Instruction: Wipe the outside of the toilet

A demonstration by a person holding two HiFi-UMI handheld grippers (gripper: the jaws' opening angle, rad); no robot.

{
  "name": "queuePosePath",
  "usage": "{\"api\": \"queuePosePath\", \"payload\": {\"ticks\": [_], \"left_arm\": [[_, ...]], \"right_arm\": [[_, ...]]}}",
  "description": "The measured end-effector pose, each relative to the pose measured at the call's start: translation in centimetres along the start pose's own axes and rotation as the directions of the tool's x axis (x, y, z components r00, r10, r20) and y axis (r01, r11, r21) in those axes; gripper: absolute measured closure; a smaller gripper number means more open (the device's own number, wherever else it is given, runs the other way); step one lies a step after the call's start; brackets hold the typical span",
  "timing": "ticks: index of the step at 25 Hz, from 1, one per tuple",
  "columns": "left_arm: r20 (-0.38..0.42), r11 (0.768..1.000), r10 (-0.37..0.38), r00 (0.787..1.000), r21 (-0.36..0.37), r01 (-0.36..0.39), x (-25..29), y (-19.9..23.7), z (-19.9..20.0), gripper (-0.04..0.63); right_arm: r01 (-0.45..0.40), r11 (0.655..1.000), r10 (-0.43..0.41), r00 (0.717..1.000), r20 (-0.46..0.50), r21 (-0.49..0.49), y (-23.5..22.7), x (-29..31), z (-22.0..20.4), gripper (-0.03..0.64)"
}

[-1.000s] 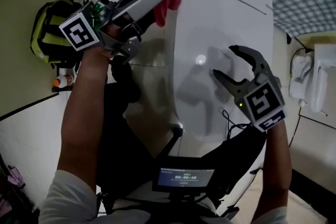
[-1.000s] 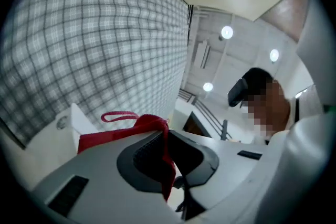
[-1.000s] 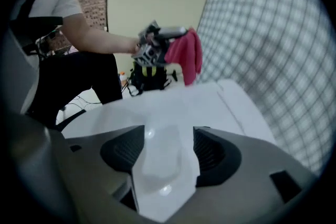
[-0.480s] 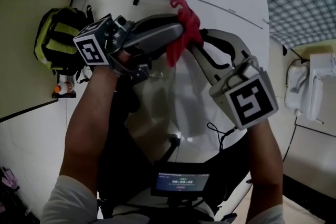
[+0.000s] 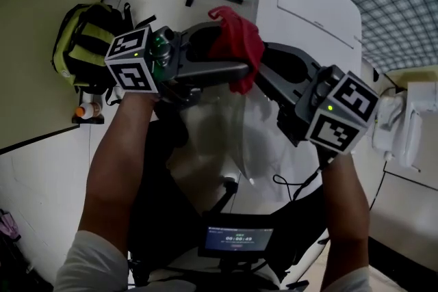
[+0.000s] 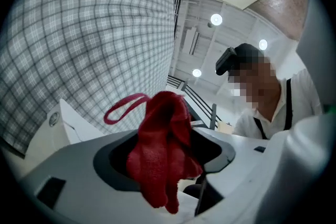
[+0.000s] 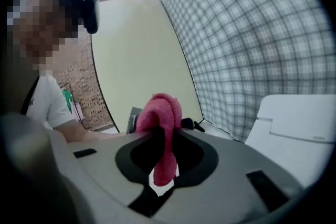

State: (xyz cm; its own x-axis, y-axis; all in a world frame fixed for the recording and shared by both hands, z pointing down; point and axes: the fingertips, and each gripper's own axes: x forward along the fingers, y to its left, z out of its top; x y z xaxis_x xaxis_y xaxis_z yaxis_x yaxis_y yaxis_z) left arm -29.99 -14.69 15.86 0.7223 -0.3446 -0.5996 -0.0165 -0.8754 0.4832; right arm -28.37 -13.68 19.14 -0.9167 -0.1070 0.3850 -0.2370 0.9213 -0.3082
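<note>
Grey left tool [image 5: 236,55], right tool [image 5: 265,68]; black-white marker cubes [image 5: 131,68]; white sleeves [image 5: 85,260].

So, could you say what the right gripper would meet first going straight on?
The red cloth: the tongs of the right gripper have just been closing on it. Behind, probably the left gripper, whose tongs have just been opening round it.

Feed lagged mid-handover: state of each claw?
Left claw: just opened, red cloth between its jaws.
Right claw: just closed, gripping the red cloth.
</note>
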Motion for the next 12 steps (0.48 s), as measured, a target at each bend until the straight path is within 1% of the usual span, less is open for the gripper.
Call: {"api": "queuePosePath", "payload": {"ticks": [1,3,4,5,7,8,9,10,11,12], "left_arm": [[-0.005,1.000,-0.016,1.000,-0.016,0.016,-0.2,-0.2,0.0,0.361],[-0.006,0.999,-0.011,1.000,-0.031,0.010,-0.7,0.1,0.1,0.413],[0.001,0.999,0.000,1.000,-0.035,0.000,-1.0,0.5,0.3,0.427],[0.014,0.999,0.013,1.000,-0.042,-0.013,-1.4,0.9,0.6,0.446],[0.051,0.997,0.054,0.997,-0.054,-0.052,-2.5,2.0,1.4,0.488],[0.067,0.995,0.084,0.994,-0.052,-0.081,-2.9,2.7,1.7,0.491],[0.080,0.992,0.121,0.989,-0.041,-0.118,-3.3,3.5,2.0,0.492],[0.092,0.986,0.166,0.982,-0.023,-0.165,-3.7,4.5,2.3,0.494],[0.102,0.974,0.224,0.969,0.003,-0.225,-4.2,5.6,2.6,0.494],[0.108,0.953,0.295,0.949,0.038,-0.300,-4.7,7.0,2.9,0.494]], "right_arm": [[0.003,1.000,-0.003,1.000,-0.001,0.019,-0.3,0.3,-0.3,0.563],[0.037,0.999,-0.037,0.999,-0.003,0.031,-1.2,0.5,-0.7,0.560],[0.058,0.998,-0.058,0.998,-0.005,0.037,-1.7,0.6,-0.8,0.536],[0.075,0.996,-0.075,0.997,-0.007,0.048,-2.2,0.7,-1.0,0.490],[0.081,0.994,-0.080,0.997,-0.011,0.078,-3.0,0.6,-1.4,0.359],[0.076,0.993,-0.075,0.997,-0.012,0.092,-3.2,0.6,-1.4,0.329],[0.079,0.993,-0.078,0.997,-0.018,0.092,-3.4,0.4,-1.5,0.320],[0.098,0.993,-0.096,0.995,-0.031,0.071,-3.7,0.2,-1.6,0.319],[0.132,0.991,-0.130,0.990,-0.056,0.027,-4.2,-0.2,-1.7,0.319],[0.177,0.983,-0.180,0.980,-0.091,-0.040,-4.8,-0.8,-2.1,0.336]]}}
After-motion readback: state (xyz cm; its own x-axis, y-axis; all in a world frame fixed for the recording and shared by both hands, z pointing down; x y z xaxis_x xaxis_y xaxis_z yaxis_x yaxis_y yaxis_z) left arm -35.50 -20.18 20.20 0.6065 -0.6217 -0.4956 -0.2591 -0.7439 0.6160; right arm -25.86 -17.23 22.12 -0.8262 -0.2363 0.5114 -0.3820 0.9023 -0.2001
